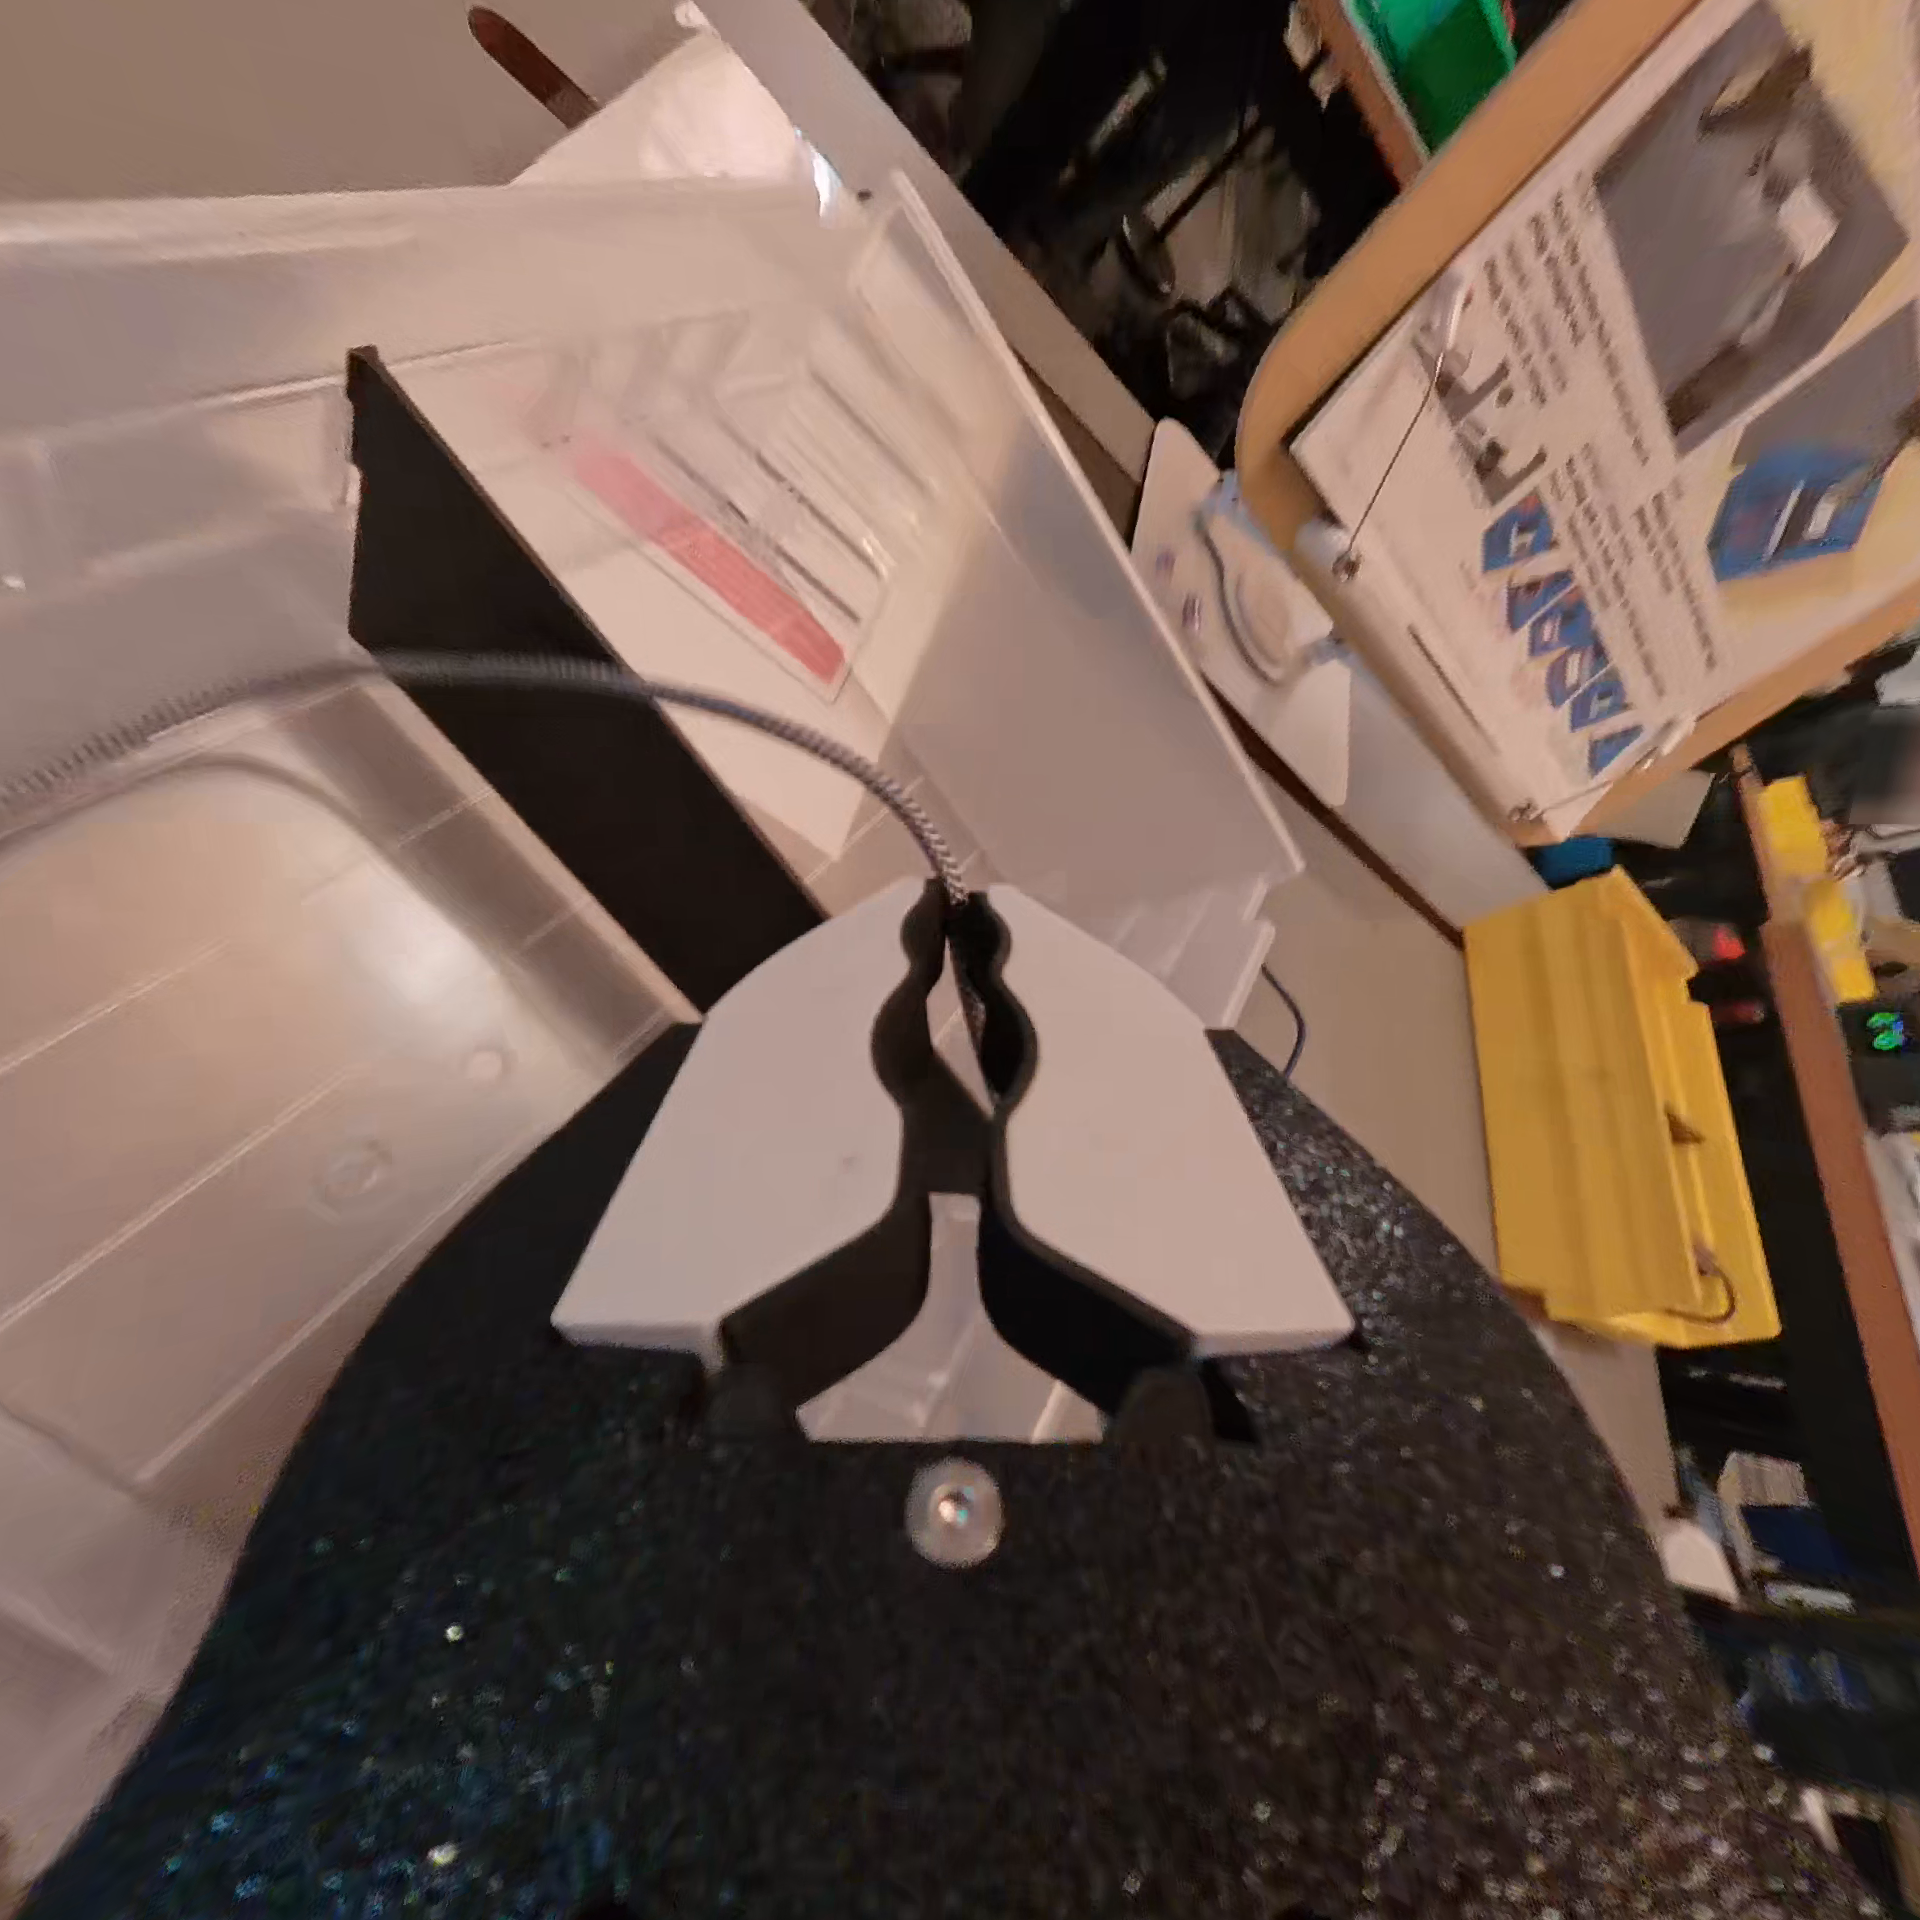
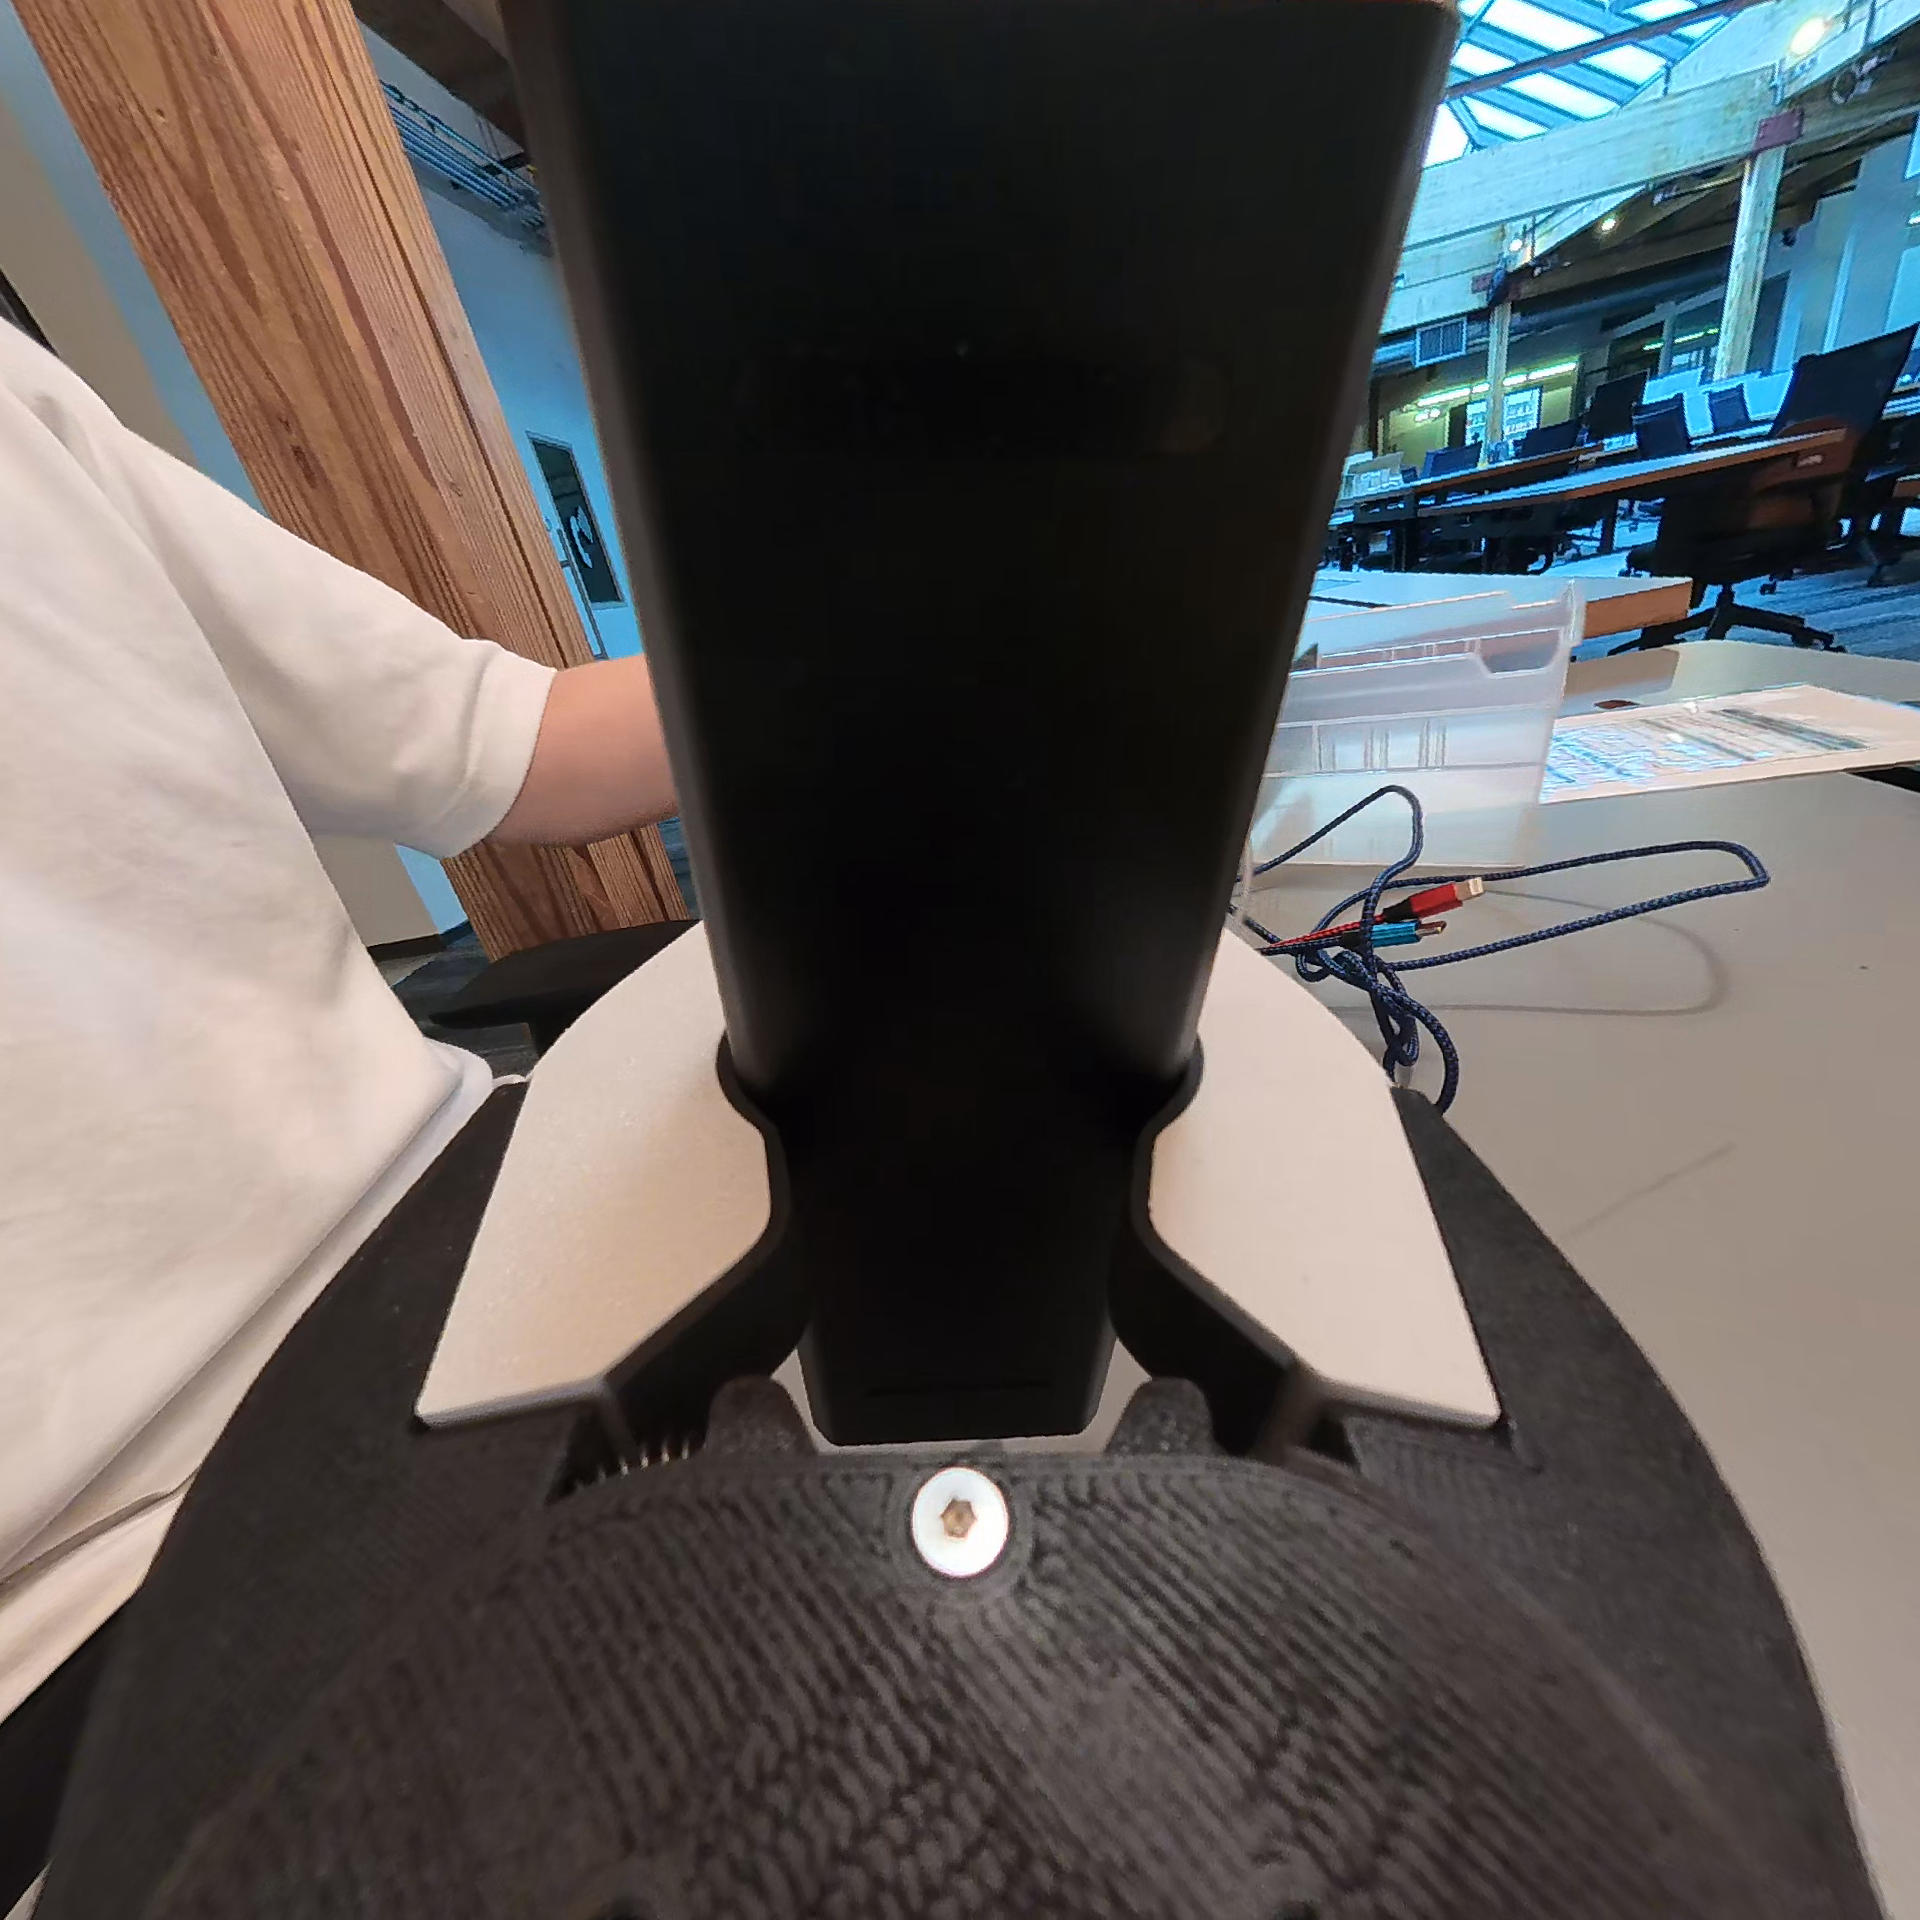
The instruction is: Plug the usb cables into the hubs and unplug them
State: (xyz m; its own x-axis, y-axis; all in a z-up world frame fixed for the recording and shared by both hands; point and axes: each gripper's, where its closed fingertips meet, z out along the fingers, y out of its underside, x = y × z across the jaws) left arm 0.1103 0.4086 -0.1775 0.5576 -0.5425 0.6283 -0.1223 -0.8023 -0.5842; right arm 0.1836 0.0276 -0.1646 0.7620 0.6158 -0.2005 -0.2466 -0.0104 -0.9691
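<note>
**Both grippers loaded: cable on the left, hub on the right**

On my left wrist view, the left gripper [image 1: 961, 914] is pinched tight on a grey braided cable [image 1: 665, 691], which leaves the fingertips at 12 o'clock and arcs away toward 9 o'clock. I cannot see the cable's plug. Behind it lies a clear plastic bin [image 1: 208, 935] at 9 o'clock, with a black panel [image 1: 499, 665] standing along its edge. A yellow block [image 1: 1621, 1132] sits at 3 o'clock, and a printed sheet [image 1: 1621, 416] at 2 o'clock.

On my right wrist view, the right gripper [image 2: 956, 1060] clamps a long black hub [image 2: 977, 623] that runs straight up to 12 o'clock and fills the middle of the frame; its ports are out of sight. At 3 o'clock, on the white table [image 2: 1662, 1195], lies a loose tangle of blue braided cables [image 2: 1423, 966] with red and blue plugs, near a clear tray [image 2: 1423, 707]. A person's white sleeve [image 2: 208, 727] is at 9 o'clock.
</note>
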